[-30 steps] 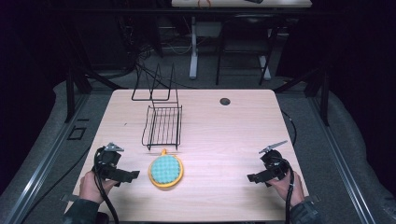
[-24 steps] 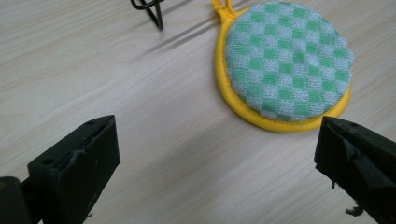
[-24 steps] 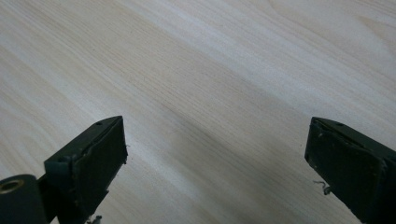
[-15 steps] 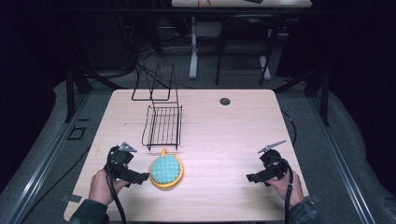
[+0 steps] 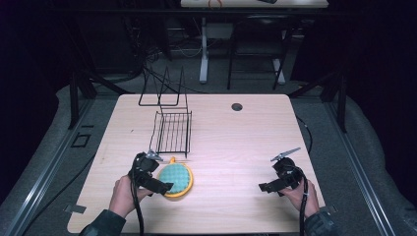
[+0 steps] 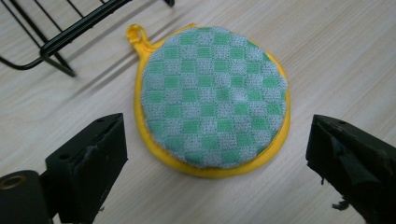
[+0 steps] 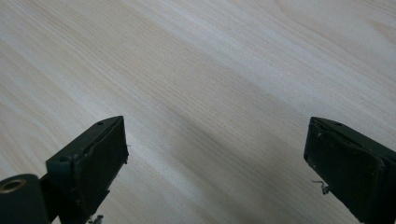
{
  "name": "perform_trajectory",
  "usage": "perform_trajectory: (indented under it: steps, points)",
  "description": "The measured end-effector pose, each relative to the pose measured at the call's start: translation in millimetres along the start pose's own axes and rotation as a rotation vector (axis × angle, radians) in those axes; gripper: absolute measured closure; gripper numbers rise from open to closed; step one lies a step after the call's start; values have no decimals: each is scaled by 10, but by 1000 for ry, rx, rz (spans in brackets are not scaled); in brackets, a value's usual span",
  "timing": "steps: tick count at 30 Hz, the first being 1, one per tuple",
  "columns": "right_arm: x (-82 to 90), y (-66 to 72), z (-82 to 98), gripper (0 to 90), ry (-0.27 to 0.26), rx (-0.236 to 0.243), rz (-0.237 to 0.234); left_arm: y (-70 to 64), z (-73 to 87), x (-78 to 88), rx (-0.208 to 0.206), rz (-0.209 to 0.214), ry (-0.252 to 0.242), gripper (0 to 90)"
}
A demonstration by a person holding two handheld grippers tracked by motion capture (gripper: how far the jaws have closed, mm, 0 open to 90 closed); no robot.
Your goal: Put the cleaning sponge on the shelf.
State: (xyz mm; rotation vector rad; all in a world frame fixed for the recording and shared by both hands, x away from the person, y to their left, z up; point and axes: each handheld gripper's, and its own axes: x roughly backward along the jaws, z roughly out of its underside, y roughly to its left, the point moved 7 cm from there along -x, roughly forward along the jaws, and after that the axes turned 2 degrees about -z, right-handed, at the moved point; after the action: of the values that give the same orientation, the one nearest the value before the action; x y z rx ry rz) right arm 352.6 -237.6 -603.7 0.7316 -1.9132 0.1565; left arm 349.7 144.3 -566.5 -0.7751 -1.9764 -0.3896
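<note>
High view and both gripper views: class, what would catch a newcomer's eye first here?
The round green-checked pot holder with its yellow rim stands out, lying flat on the pale wooden table near the front left. The left tongs gape wide open just short of it. Behind it stands a black wire rack, while the right tongs are open above bare wood.

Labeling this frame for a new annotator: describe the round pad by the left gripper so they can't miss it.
On the wooden table, find the black wire rack left of centre. Just in front of the rack, nearer the person, lies the round pad, ahead of the left gripper. It is the one colourful item: green-and-grey checks, yellow rim, small yellow loop.
</note>
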Motion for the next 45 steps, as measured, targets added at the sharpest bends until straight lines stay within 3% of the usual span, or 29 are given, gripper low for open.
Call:
perform_trajectory:
  steps: [9,16,24,37,45]
  points:
    - [-5,11,-2,56,4,12,-2,-81,-136,-144,-18,11,9,152]
    - [-4,20,-3,57,2,18,-4,-111,-211,-288,-38,9,43,197]
    - [-1,31,-6,60,-4,19,-8,-89,-166,-423,-39,-5,87,368]
    - [0,40,0,65,7,34,-11,-74,-138,-456,-3,-8,72,598]
    - [-4,44,-3,65,5,23,-19,-77,-134,-468,-1,-5,64,671]
